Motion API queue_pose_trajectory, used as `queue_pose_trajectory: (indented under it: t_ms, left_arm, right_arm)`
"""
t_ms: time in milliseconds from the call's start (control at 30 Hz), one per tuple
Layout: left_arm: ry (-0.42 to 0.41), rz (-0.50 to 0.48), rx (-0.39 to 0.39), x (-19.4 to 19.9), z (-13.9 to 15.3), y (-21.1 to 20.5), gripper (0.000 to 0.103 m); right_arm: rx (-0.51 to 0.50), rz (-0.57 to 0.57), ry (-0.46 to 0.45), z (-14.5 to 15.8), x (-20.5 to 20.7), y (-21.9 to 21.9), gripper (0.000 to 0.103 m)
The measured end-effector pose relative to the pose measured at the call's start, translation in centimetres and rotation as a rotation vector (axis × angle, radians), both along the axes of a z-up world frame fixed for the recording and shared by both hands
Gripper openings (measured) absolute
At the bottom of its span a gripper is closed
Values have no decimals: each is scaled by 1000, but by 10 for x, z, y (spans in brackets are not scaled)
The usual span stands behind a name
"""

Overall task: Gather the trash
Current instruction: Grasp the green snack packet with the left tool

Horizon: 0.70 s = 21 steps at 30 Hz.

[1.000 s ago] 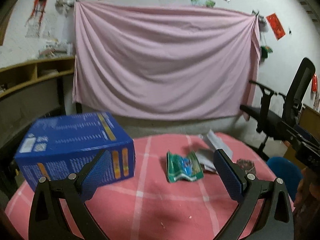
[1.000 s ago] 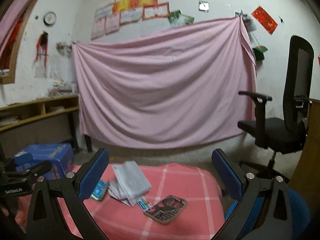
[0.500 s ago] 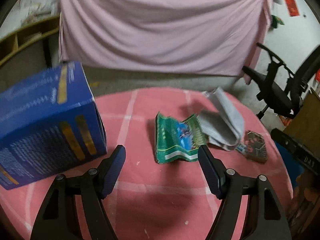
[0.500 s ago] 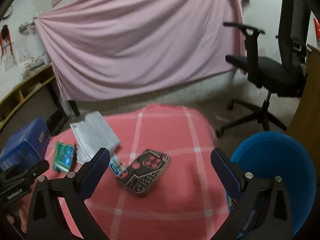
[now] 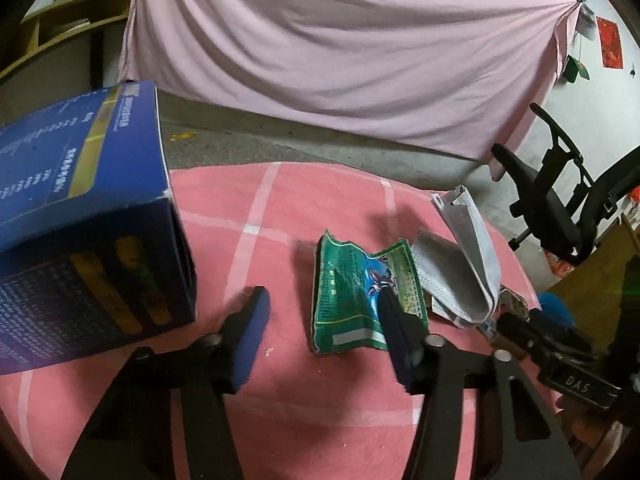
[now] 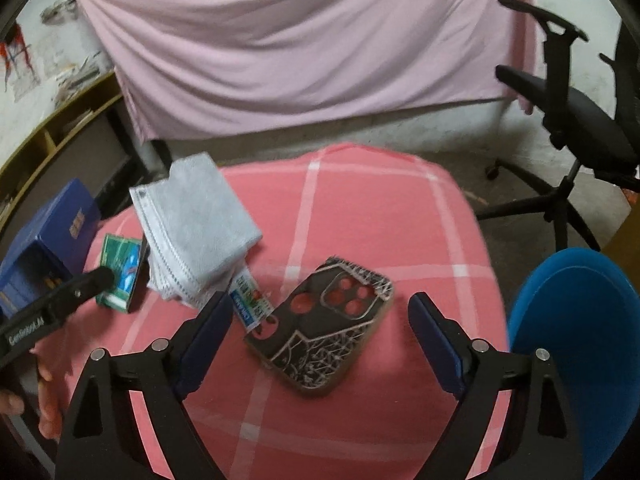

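Closing in on the green wrapper [image 5: 360, 300], crumpled, lying lower centre of the left wrist frame on the pink checked tablecloth [image 5: 280, 208]. My left gripper [image 5: 324, 320] has dropped toward it since a second ago, jaws still apart but narrower than before; right finger now overlaps the wrapper's right edge, left finger sits on bare cloth beside it. Not clamped yet. Judgement: pick of first trash item is about to start, nothing collected so far.

Just right of the wrapper: folded grey cloth [image 5: 468, 264], touching or nearly. Blue box [image 5: 80, 220] fills left of frame, near my left finger, could get bumped.

Right wrist frame: my right gripper [image 6: 320, 320] has tilted down too, jaws wide apart, empty, straddling the patterned phone case [image 6: 320, 320] at centre. Small blue-white packet [image 6: 250, 302] peeks from under the cloth. Blue bin [image 6: 580, 340] at lower right edge, beside the table, likely the drop spot.
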<state>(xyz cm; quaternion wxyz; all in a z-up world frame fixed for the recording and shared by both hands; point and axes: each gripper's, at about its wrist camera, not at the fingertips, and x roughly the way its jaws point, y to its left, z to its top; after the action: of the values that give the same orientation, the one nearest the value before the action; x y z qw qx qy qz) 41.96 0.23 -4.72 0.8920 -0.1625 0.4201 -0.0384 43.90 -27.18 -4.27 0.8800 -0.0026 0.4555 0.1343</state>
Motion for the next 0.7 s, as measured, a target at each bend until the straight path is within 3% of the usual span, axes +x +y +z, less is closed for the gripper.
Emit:
queue_pose_trajectory:
  t_ms: [133,333,500,700]
  left_arm:
    - [19,-26,-14,6,1,0,19]
    - [15,-34,-26,-4,5,1,15]
    - [-8,-32,-5,-19,12,-1,14]
    - [-25,-43,29,-40,17,-10,13]
  right_arm:
    - [-11,15,29,-5,0,1,88]
    - [-17,40,31,-3,-5,2,77]
    - [14,27,32,-1,-6,-6,53]
    - [33,68,26,2,-15,-15,37]
